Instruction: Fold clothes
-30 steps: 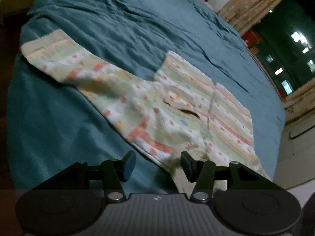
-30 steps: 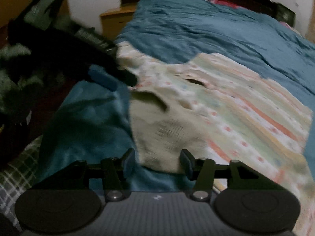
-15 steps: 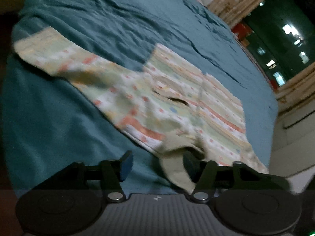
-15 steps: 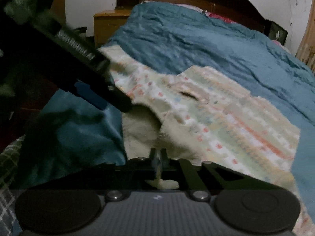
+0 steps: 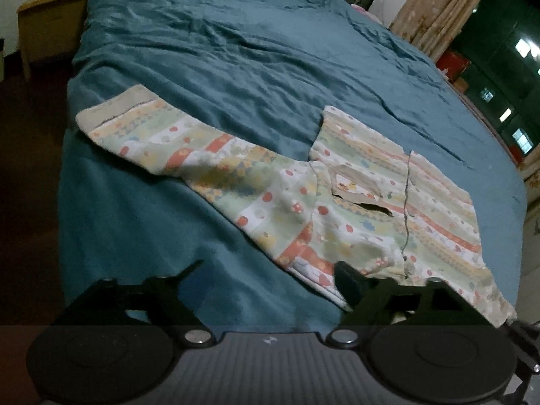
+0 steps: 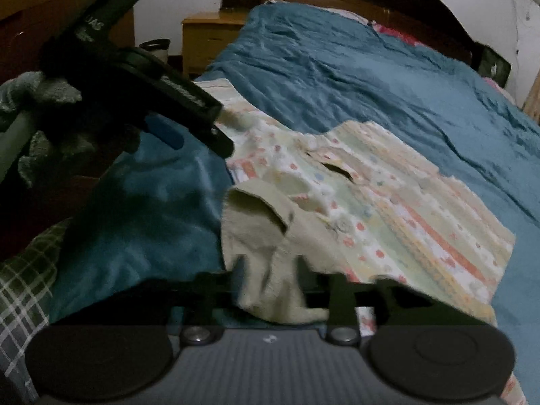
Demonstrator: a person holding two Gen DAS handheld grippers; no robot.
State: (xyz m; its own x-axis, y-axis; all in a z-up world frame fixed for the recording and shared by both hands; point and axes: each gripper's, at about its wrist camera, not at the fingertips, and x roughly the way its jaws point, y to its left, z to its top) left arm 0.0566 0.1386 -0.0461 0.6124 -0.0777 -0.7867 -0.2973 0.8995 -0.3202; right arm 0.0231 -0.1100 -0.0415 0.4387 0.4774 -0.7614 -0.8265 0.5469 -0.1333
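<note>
- Bedside cabinet (image 5: 44,30): pale wood, at the far left of the bed's head end, against a white wall; seen again in the right wrist view beside a dark curved headboard (image 6: 354,3).
- Checked cloth (image 6: 23,303): green and white, at the lower left of the right wrist view, beside the bed edge.
- Left gripper (image 5: 266,276): fingers spread wide, holding nothing; the right-hand finger (image 5: 347,281) lies over the garment's near hem, contact not certain. From the right wrist view its dark body (image 6: 162,101) crosses the upper left and hides part of the outstretched sleeve.
- Garment (image 5: 337,202): a small patterned top, pale green with orange stripes and dots, spread across the near half of the bed; one sleeve (image 5: 141,131) runs out to the left, ending in a plain beige cuff.
- Right gripper (image 6: 270,283): fingers apart, with a beige, turned-over fold of the garment (image 6: 266,236) bunched between them; blur hides whether the pads touch it.
- Blanket (image 5: 236,54): teal, wrinkled, covering the whole bed under the garment.
- Curtain (image 5: 445,3): beige, patterned, at the far right, next to a dark window with lit panes.
</note>
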